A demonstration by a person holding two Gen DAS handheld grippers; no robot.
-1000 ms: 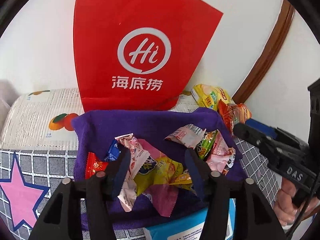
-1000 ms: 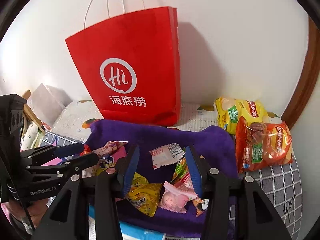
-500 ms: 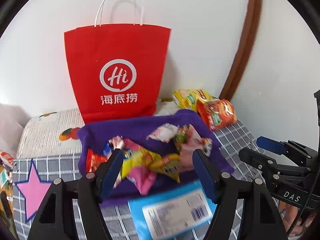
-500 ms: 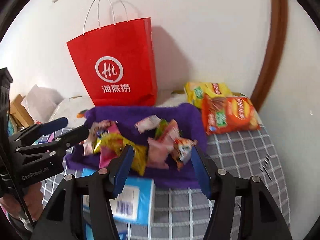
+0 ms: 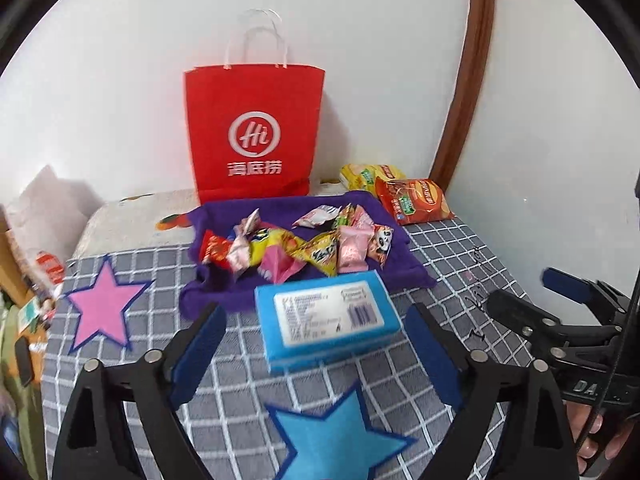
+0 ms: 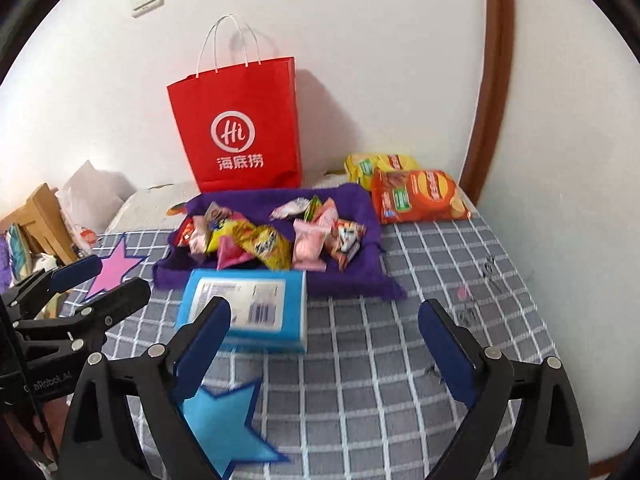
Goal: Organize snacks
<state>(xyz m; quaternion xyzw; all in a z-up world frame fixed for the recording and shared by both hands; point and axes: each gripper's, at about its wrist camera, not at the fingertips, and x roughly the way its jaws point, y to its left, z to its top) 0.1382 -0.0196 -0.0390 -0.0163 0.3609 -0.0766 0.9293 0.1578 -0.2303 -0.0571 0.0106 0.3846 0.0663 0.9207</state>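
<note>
Several small snack packets lie heaped on a purple cloth on the checked surface. A blue box lies just in front of the cloth. Two chip bags, orange and yellow, rest at the back right. My left gripper hangs over the surface near the box, jaws opening, nothing between them. My right gripper is to the right of the box, jaws opening and empty.
A red paper bag stands against the white wall behind the cloth. Pink and blue felt stars lie on the cover. A brown door frame runs up at the right. Clutter sits past the left edge.
Both grippers pulled back and up from over the snack pile, so the blue box and stars came into view. Both sets of jaws spread much wider.
</note>
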